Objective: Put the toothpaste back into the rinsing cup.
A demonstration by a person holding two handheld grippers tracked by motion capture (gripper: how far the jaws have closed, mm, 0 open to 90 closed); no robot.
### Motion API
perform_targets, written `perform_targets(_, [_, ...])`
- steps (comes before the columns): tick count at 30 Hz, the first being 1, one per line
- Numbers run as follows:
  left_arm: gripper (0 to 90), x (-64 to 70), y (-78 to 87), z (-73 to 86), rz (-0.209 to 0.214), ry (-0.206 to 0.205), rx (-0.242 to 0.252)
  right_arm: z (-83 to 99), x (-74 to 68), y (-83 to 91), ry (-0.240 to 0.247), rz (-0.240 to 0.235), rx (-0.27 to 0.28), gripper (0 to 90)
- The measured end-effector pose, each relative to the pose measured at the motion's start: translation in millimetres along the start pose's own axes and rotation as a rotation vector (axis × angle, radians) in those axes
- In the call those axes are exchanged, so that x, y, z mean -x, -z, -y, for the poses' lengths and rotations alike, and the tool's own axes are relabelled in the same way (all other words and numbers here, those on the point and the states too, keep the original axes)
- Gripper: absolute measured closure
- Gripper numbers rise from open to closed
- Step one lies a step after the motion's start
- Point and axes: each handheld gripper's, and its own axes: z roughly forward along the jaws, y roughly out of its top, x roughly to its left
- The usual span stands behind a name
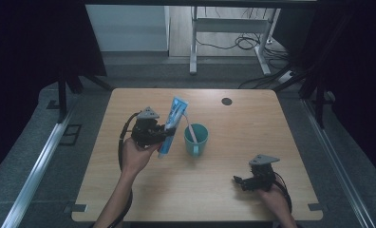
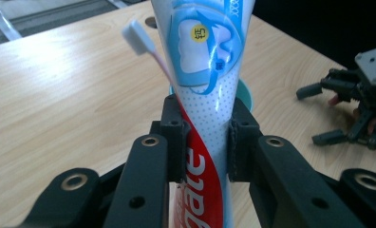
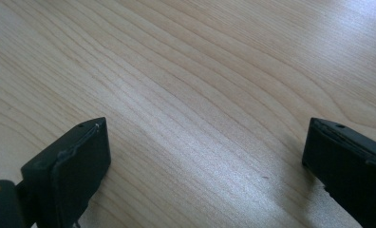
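A blue, white and red toothpaste tube (image 1: 176,113) stands tilted just left of a teal cup (image 1: 198,140); my left gripper (image 1: 165,135) is shut on its lower half. Up close, the tube (image 2: 207,71) is pinched between the left gripper's (image 2: 205,142) black jaws. A pink toothbrush (image 1: 190,128) leans in the cup, and its white head (image 2: 138,38) shows beside the tube. My right gripper (image 1: 239,183) rests open on the table at the front right, away from the cup. Nothing but bare wood lies between the right gripper's (image 3: 205,156) jaws.
The wooden table (image 1: 243,123) has a small black round grommet (image 1: 227,101) near its far edge. From the left gripper's camera, the other gripper (image 2: 352,109) sits off to the right. Metal desk legs and cables (image 1: 243,42) lie on the floor beyond the table.
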Motion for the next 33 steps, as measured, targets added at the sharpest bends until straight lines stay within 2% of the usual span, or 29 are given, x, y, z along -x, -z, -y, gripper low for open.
perform_targets(33, [73.5,18.7,-40.8,-40.7,-0.022,-0.033,0.095,0.0,-0.1,0.0,0.0,0.0,0.0,1.7])
